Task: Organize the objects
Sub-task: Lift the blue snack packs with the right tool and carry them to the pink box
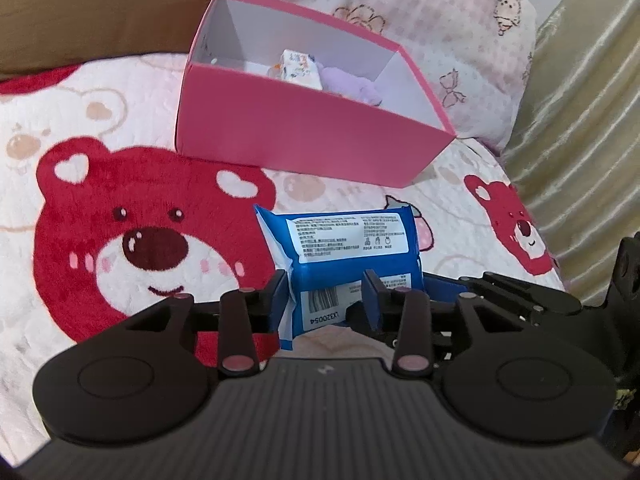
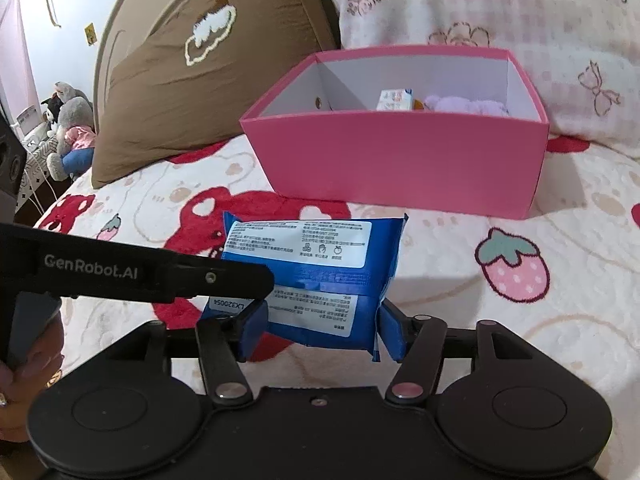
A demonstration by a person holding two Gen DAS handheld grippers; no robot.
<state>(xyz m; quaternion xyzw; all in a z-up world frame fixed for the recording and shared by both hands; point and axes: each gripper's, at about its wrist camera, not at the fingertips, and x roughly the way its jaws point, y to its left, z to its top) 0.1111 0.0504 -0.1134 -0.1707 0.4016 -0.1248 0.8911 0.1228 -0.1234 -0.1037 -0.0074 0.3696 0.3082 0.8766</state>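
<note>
Both claws carry the blue packet: left claw pinches its corner, right claw clamps its sides. Next, lift it into the pink box at upper frame.

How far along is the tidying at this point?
Done: a small carton and a purple plush already lie in the pink box. In hand: the blue wipes pack, gripped by the left tool and the right tool, short of the box. Left: getting that pack into the box.
</note>
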